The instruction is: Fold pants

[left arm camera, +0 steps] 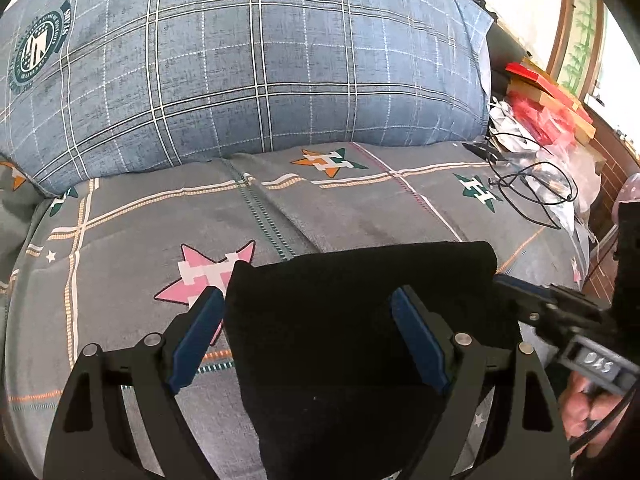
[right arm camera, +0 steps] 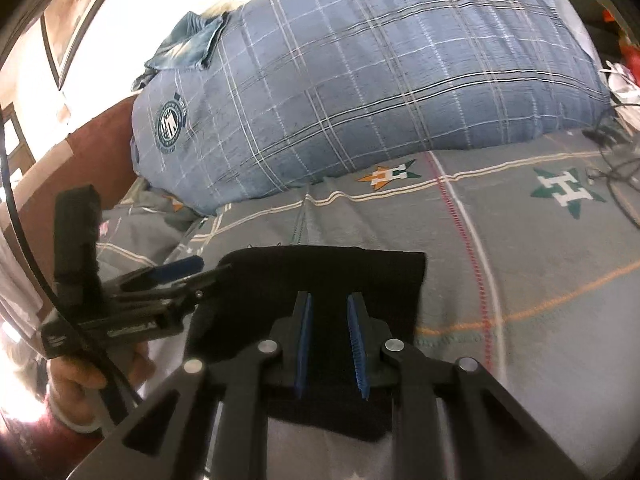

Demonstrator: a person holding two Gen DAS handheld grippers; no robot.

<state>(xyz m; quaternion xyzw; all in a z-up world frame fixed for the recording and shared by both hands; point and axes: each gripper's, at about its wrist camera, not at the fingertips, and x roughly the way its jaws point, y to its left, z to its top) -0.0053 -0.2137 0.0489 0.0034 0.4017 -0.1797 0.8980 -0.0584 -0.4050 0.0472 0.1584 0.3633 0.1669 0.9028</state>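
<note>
On bed [left arm camera: 360, 204], near edge: black pants [left arm camera: 360, 320] folded into compact rectangle, lying flat; left hand-held gripper [left arm camera: 308, 332] spread wide over them, gripping nothing; right hand-held gripper [right arm camera: 330, 344] slightly parted above the cloth, empty; folding looks nearly done, maybe final tidy left.

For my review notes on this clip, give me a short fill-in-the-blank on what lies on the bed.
The folded pants are ____ in colour.
Behind them lies a big plaid quilt that is ____.
On the bedsheet, the star nearest the left hand-held gripper is ____.

Missing words: black; blue; pink
</note>
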